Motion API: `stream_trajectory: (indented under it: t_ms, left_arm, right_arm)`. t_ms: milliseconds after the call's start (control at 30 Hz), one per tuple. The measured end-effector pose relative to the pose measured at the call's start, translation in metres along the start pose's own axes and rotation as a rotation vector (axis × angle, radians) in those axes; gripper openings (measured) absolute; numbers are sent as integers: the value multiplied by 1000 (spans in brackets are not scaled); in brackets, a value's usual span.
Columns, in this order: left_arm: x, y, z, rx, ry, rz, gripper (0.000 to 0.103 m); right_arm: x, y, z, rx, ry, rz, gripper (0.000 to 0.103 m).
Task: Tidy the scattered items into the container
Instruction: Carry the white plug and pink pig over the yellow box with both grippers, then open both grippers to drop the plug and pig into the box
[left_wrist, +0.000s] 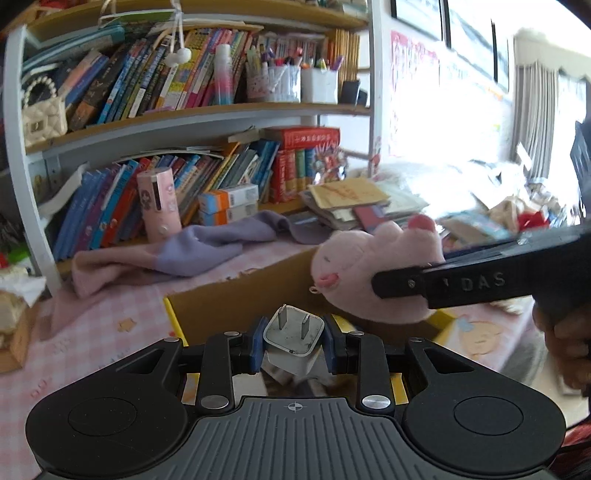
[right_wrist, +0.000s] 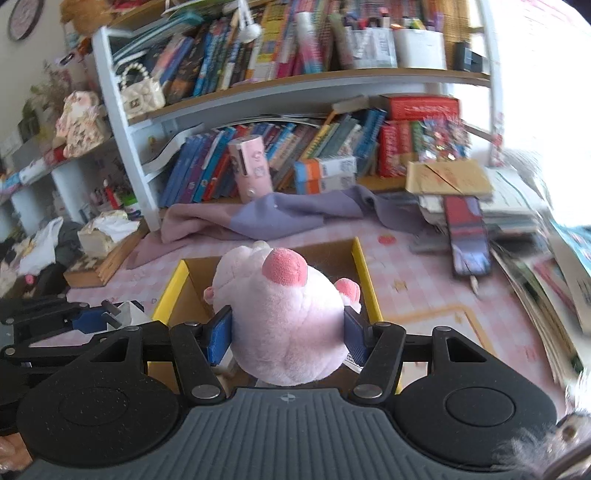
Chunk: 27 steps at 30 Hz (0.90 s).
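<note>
Pink plush pig (right_wrist: 284, 314) sits squeezed between our right gripper's (right_wrist: 286, 338) blue pads, over the yellow-rimmed cardboard box (right_wrist: 364, 273). Our left gripper (left_wrist: 294, 343) is clamped on a white plug adapter (left_wrist: 293, 345) at the box's near edge. We should lower both well inside before letting go. Only "DAS" reads, on the right gripper's finger.

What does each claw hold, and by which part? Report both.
The left claw grips a white plug adapter by its two side faces, prongs pointing forward. The right claw squeezes a pink plush toy across its round body.
</note>
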<state>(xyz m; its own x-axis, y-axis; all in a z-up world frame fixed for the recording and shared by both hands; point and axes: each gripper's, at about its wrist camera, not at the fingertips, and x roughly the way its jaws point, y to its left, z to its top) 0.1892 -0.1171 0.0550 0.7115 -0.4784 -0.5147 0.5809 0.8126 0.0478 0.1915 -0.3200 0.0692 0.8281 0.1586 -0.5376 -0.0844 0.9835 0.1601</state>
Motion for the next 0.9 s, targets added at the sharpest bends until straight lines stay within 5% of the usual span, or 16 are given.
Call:
stream_trajectory:
  t_ms: [433, 900]
  left_arm:
    - [87, 12, 12, 53, 174, 145, 29]
    - [134, 14, 12, 80, 286, 179, 29]
  right_arm:
    - [128, -22, 33, -162, 221, 95, 58]
    - [168, -23, 34, -250, 321, 131, 61]
